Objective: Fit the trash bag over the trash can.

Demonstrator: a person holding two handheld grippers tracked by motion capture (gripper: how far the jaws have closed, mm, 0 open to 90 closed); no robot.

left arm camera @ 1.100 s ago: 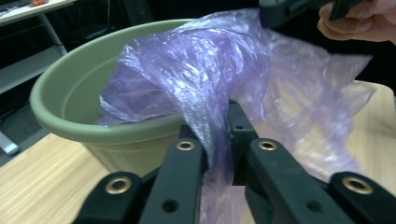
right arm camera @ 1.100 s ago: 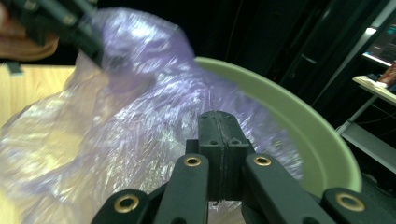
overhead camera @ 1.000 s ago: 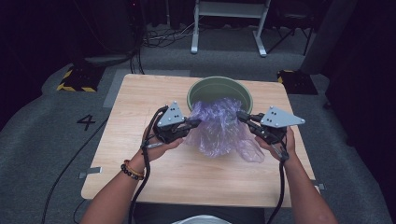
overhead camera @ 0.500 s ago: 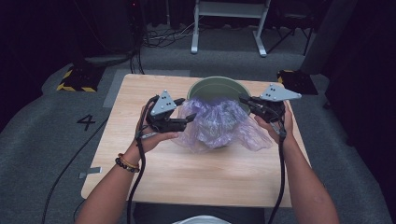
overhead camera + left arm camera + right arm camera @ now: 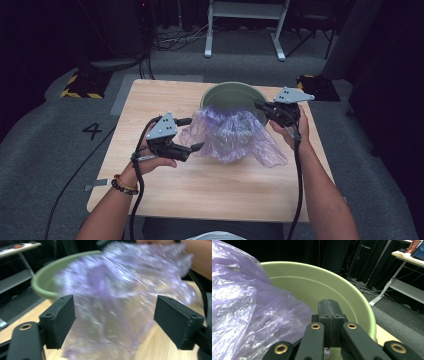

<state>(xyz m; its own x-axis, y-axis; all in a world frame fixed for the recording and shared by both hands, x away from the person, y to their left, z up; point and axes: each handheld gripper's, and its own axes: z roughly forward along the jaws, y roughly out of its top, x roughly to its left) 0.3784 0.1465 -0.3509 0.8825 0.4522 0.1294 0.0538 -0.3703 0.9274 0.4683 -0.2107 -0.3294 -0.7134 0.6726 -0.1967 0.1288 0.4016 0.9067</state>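
Your left gripper (image 5: 192, 135) has just been opening; its jaws stand wide, near the left edge of the purple plastic bag (image 5: 235, 134) without pressing it. Your right gripper (image 5: 260, 106) is clamped shut at the bag's far right edge. The bag drapes over the near rim of the green basin (image 5: 231, 93), spilling onto the wooden table (image 5: 200, 185).

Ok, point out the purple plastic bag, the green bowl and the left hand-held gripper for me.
purple plastic bag (image 5: 232, 135), high view, middle of the crumpled film.
green bowl (image 5: 317, 287), right gripper view, bare inner wall.
left hand-held gripper (image 5: 113, 322), left gripper view, midway between its open fingertips.
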